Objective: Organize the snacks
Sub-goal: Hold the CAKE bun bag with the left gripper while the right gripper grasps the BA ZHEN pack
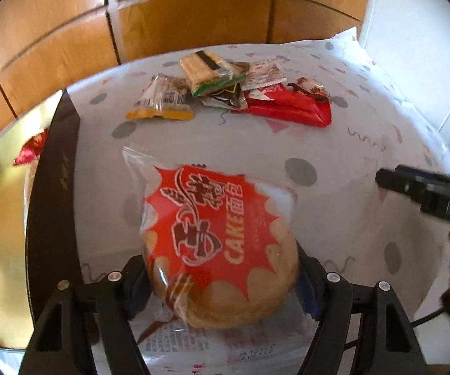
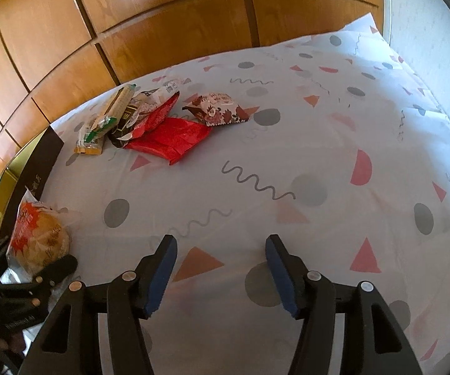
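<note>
My left gripper (image 1: 221, 278) is shut on a round cake in a clear wrapper with a red starburst label (image 1: 215, 234); the cake also shows at the far left of the right wrist view (image 2: 37, 240). My right gripper (image 2: 221, 250) is open and empty above the patterned cloth, and it shows at the right of the left wrist view (image 1: 381, 179). A pile of snack packets lies at the back: a red packet (image 1: 290, 106), a yellow-edged packet (image 1: 162, 100), a green-edged cracker pack (image 1: 209, 68) and a floral packet (image 2: 215, 109).
A dark-rimmed gold box (image 1: 53, 187) stands at the table's left edge, with a red wrapped sweet (image 1: 32, 150) in it. The white cloth with dots, triangles and squiggles (image 2: 287, 156) covers the table. Wooden cabinet panels (image 2: 162, 31) stand behind.
</note>
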Tool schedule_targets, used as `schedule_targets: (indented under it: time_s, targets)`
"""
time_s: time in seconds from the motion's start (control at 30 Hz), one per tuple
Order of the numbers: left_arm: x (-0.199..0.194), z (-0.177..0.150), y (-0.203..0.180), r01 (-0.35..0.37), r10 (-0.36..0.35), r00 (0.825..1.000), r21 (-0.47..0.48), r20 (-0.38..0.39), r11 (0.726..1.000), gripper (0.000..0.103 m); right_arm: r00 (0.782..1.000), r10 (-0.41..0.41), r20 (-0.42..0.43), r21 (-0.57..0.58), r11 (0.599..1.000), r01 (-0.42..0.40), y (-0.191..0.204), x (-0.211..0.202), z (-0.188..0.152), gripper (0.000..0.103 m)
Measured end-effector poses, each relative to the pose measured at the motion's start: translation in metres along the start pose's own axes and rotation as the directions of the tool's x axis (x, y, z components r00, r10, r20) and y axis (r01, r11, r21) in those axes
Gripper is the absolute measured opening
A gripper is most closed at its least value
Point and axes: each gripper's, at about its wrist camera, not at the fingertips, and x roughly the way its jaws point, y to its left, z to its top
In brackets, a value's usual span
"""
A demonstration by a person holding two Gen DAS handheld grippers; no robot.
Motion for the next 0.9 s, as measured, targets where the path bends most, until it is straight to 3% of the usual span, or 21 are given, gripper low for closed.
schedule_targets:
  time_s: [0.17, 0.4, 0.53, 0.8, 0.83, 0.87, 0.9]
  targets:
    - [-0.003, -0.004, -0.001, 0.008, -0.008, 1.0, 0.006, 0.022, 1.0, 0.075, 0.996, 0.093, -0.008, 0.061, 0.994, -0.092, -0.003, -0.006, 0.023, 0.043]
    - [-0.009, -0.012, 0.0, 0.004, -0.005, 0.998, 0.014, 0.062, 1.0, 0.075, 0.98, 0.197, 0.015, 0.046, 0.979, -0.198, 0.019, -0.004, 0.074, 0.042]
    - [-0.01, -0.014, 0.0, 0.005, -0.007, 0.997, 0.016, 0.08, 1.0, 0.075, 0.981, 0.191, 0.02, 0.033, 0.981, -0.191, 0.033, 0.014, 0.109, 0.042]
    - [-0.011, -0.015, 0.001, 0.014, -0.015, 0.996, 0.013, 0.088, 1.0, 0.076, 0.987, 0.141, -0.079, 0.049, 0.989, -0.137, 0.057, 0.084, 0.155, 0.044]
    - [-0.011, -0.016, 0.001, 0.015, -0.016, 0.996, 0.013, 0.088, 1.0, 0.076, 0.985, 0.147, -0.091, 0.05, 0.989, -0.142, 0.058, 0.09, 0.156, 0.042]
    - [-0.011, -0.015, 0.001, 0.015, -0.016, 0.996, 0.013, 0.088, 1.0, 0.076, 0.984, 0.148, -0.099, 0.046, 0.989, -0.144, 0.061, 0.097, 0.156, 0.03]
    - [-0.011, -0.015, 0.001, 0.016, -0.017, 0.996, 0.013, 0.088, 1.0, 0.076, 0.984, 0.151, -0.093, 0.045, 0.988, -0.148, 0.061, 0.098, 0.156, 0.028]
